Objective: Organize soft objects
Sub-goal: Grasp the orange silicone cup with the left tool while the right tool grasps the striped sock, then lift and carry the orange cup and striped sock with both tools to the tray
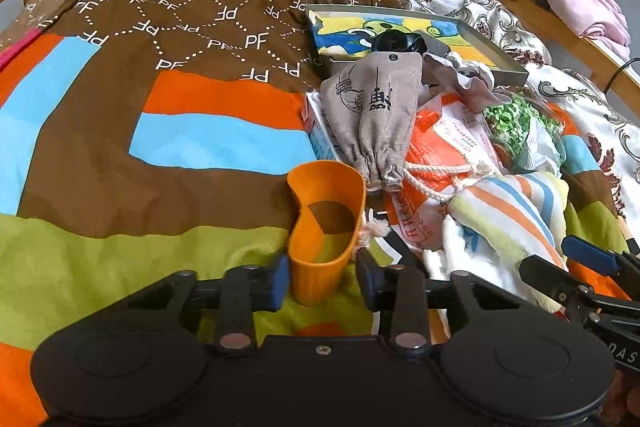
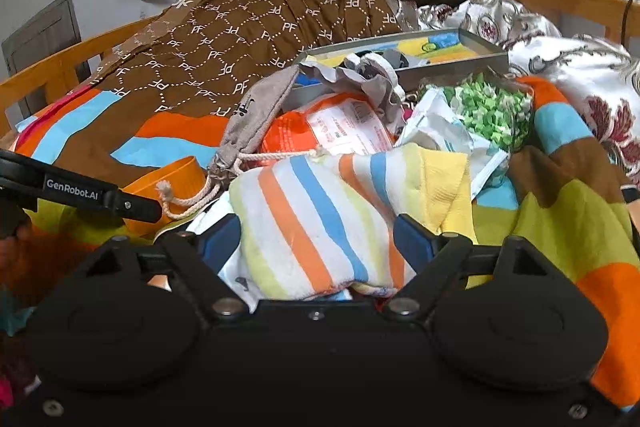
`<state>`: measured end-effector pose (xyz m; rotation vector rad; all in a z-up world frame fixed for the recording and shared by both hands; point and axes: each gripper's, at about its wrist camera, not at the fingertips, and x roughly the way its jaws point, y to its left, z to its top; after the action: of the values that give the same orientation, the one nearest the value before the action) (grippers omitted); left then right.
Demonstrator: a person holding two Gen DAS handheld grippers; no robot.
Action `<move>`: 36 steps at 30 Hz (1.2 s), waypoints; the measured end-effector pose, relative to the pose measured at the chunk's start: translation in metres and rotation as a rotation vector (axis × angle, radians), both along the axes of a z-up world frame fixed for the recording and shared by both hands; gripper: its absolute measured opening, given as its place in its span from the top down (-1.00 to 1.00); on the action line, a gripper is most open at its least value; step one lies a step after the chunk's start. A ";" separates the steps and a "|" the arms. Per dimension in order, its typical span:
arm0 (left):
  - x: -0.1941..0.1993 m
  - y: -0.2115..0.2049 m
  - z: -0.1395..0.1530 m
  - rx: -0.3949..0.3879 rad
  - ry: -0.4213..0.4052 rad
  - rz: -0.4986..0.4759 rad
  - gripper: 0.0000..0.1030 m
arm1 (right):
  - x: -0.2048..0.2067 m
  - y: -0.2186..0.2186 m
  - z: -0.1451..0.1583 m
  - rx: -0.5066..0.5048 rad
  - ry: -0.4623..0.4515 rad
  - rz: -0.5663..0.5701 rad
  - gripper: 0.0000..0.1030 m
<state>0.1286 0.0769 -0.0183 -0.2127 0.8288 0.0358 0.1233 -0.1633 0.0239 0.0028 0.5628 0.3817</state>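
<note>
Kidney-shaped orange plastic cup: smooth, slightly glossy. Grey drawstring pouch: coarse matt woven cloth with a twisted white cotton cord; striped towel in orange, blue and lime: soft, nubbly terry. Brown-and-bright patterned bedspread: smooth matt cloth; shallow grey tray: dull metal look.

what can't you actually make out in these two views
- Left wrist view: the base of the orange cup is hidden behind the left gripper, so pad contact is unclear.
- Right wrist view: the near end of the striped towel is hidden by the right gripper.
- Both views: print on the orange bag is too small to read.
</note>
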 end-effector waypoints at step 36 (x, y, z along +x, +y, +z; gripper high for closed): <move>-0.030 -0.056 0.063 -0.025 -0.182 -0.182 0.77 | -0.028 -0.012 0.046 -0.007 -0.234 -0.023 0.84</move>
<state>0.0984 0.0210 0.0443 -0.1613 0.6642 -0.1626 0.0949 -0.1755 0.0699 -0.0418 0.3327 0.3518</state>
